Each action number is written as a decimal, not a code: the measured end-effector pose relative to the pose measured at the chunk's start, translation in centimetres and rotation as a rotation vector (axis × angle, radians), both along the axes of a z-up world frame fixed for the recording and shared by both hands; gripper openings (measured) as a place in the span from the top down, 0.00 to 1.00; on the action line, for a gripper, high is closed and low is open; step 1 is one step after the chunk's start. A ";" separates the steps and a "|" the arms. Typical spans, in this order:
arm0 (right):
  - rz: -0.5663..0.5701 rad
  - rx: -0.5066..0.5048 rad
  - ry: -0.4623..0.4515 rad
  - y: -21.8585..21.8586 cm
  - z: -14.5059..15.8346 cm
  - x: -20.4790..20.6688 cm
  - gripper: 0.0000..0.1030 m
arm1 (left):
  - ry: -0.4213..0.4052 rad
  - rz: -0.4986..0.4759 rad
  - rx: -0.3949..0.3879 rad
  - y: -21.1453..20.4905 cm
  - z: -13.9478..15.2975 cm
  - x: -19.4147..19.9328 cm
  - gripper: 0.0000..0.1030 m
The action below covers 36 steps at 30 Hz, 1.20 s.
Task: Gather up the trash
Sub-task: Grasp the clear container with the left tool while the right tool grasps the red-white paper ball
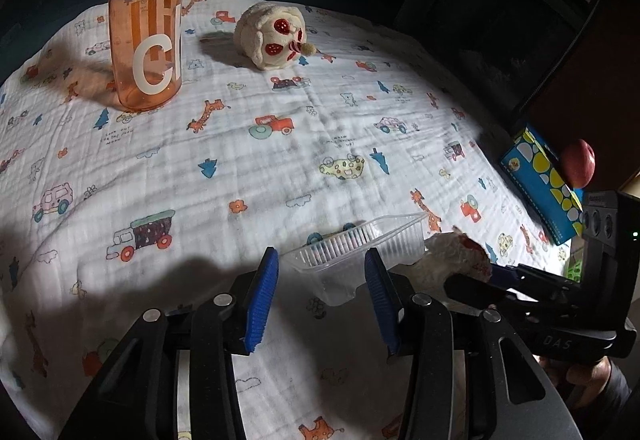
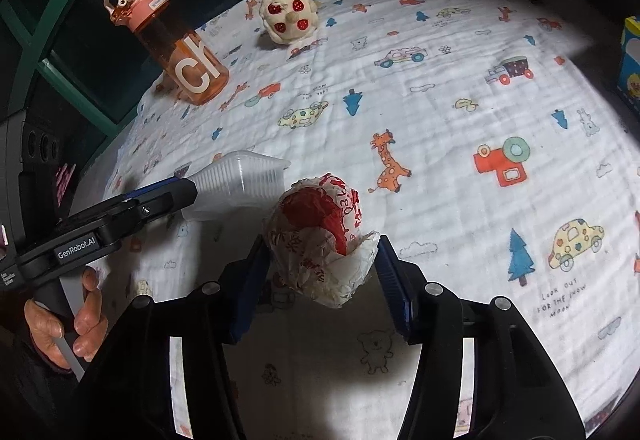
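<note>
A clear plastic tray [image 1: 356, 252] lies on the printed cloth, its near corner between the blue pads of my left gripper [image 1: 320, 292], which stands open around it. The tray also shows in the right wrist view [image 2: 240, 184], with the left gripper [image 2: 188, 184] at its left end. A crumpled red-and-white wrapper [image 2: 324, 236] sits between the blue pads of my right gripper [image 2: 324, 280], which touch its sides. In the left wrist view the wrapper [image 1: 456, 252] lies right of the tray with the right gripper [image 1: 480, 278] on it.
An orange water bottle [image 1: 146, 32] stands at the back left. A cream plush toy [image 1: 272, 34] lies behind the middle. A blue patterned box [image 1: 548, 180] with a red ball [image 1: 578, 162] is at the right edge. The cloth-covered table [image 2: 460, 112] drops off at the far side.
</note>
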State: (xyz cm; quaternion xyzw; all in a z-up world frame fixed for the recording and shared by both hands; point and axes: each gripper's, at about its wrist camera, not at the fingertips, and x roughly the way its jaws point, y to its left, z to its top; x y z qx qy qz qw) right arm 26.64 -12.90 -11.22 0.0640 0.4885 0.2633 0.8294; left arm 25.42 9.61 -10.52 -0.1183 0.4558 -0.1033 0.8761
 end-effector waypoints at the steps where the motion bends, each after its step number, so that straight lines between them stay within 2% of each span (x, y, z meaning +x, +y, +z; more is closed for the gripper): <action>1: -0.003 0.000 -0.003 -0.3 0.2 -0.2 0.48 | 0.006 -0.005 -0.001 -0.1 -0.2 -0.1 0.55; 4: -0.015 0.003 -0.010 -1.7 0.8 -1.1 0.48 | 0.025 -0.017 -0.002 -0.4 -0.8 -0.4 0.54; 8: -0.027 -0.003 -0.027 -3.4 1.5 -2.5 0.48 | 0.037 -0.011 -0.035 -0.3 -1.2 -1.0 0.44; 11: -0.038 -0.010 -0.041 -4.6 2.0 -3.3 0.48 | 0.037 0.030 -0.077 0.2 -0.9 -0.9 0.27; 12: -0.045 -0.010 -0.044 -5.0 2.2 -3.6 0.48 | 0.038 0.053 -0.109 0.6 -0.7 -0.7 0.25; 15: -0.066 -0.003 -0.048 -6.0 2.5 -4.1 0.48 | 0.048 0.119 -0.206 1.6 -0.4 0.2 0.22; 20: -0.087 0.004 -0.044 -6.8 2.6 -4.7 0.48 | 0.093 0.223 -0.216 2.3 -0.9 1.9 0.22; 22: -0.088 0.004 -0.049 -7.0 2.8 -5.0 0.48 | 0.108 0.227 -0.231 2.4 -1.2 2.0 0.26; 23: -0.087 0.002 -0.053 -7.1 2.9 -5.2 0.48 | 0.113 0.216 -0.214 2.2 -1.3 1.9 0.27; 27: -0.090 0.003 -0.065 -7.5 3.4 -5.9 0.48 | 0.106 0.128 -0.050 0.4 -1.5 0.9 0.29; 32: -0.098 0.012 -0.076 -8.2 3.9 -6.7 0.48 | 0.040 0.006 0.006 -0.9 -0.4 -0.6 0.29; 35: -0.095 0.007 -0.083 -8.4 4.2 -7.2 0.48 | -0.010 -0.114 0.078 -2.2 0.7 -1.1 0.14; 36: -0.094 0.004 -0.085 -8.5 4.3 -7.4 0.48 | -0.033 -0.159 0.114 -2.7 1.1 -1.3 0.14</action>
